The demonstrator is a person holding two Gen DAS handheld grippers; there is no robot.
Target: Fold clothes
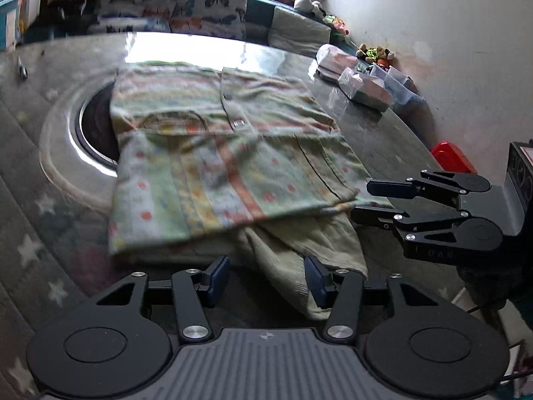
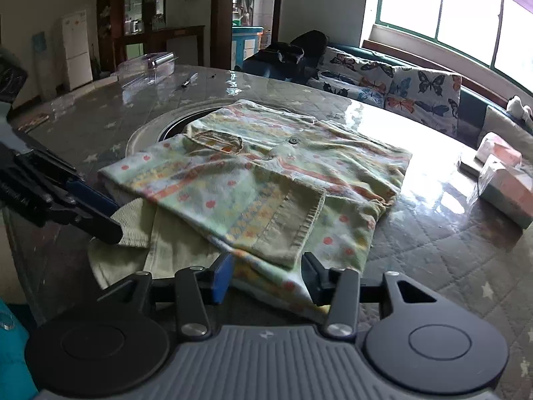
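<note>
On the glossy table (image 2: 416, 233) sits my patterned green shirt (image 1: 213, 153), folded up, partly covering the round inset (image 1: 83, 123) in the tabletop. My left gripper (image 1: 268, 278) is spread wide at the shirt's near edge, a plain green cuff (image 1: 309, 266) lying between its fingers, ungripped. Right gripper (image 2: 266, 275) gapes open too, straddling a folded corner without pinching. Tissue packs (image 2: 503, 180) sit off to the side.

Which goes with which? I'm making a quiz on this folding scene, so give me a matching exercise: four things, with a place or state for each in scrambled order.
Things:
1. patterned shirt
2. plain green garment
3. pen
4. butterfly cushions

Places or states:
A. behind the table, under the window
B. folded, lying on top
C. far side of the table
D. sticking out from under the shirt

Pairs: 1-B, 2-D, 3-C, 4-A
</note>
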